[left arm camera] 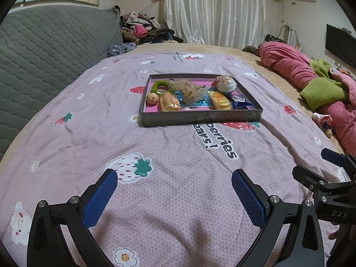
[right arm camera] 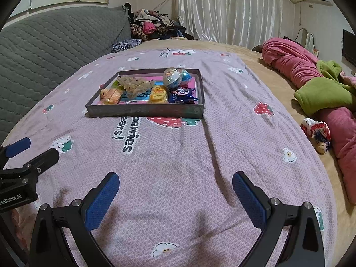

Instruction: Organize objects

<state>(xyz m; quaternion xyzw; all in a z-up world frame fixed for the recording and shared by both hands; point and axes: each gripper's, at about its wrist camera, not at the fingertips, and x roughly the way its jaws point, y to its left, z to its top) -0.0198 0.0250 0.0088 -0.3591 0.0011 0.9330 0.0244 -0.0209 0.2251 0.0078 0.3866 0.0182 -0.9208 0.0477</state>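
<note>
Two tongs hang low over the near part of a bed covered by a pink strawberry-print blanket point(left arm camera: 178, 146), and both stand wide open with nothing between their blue pads. The left tongs point(left arm camera: 174, 179) fill the bottom of the left wrist view, where part of the right tongs shows at the right edge; the right tongs point(right arm camera: 175, 181) fill the bottom of the right wrist view, where the left pair pokes in at the left edge. A shallow dark tray point(left arm camera: 200, 118) with a pink floor rests on the middle of the blanket, well apart from both tongs. Inside it lie two yellow wrapped snacks point(left arm camera: 219, 100), a crumpled mesh bag point(left arm camera: 191, 91), a blue wrapped sweet point(left arm camera: 239, 102) by the near right corner, and a foil-topped egg-shaped capsule point(left arm camera: 225, 83) by the far right corner. Only the left wrist view shows a green curved toy point(left arm camera: 159, 85) and a small tan ball point(left arm camera: 152, 98) along the tray's left side; only the right wrist view reveals a blue round item point(right arm camera: 186, 76) behind the capsule. A pink and green bundle of bedding point(right arm camera: 316, 89) lies along the bed's right edge, with a small crumpled wrapper point(right arm camera: 317, 131) just beside it on the tan sheet.
</note>
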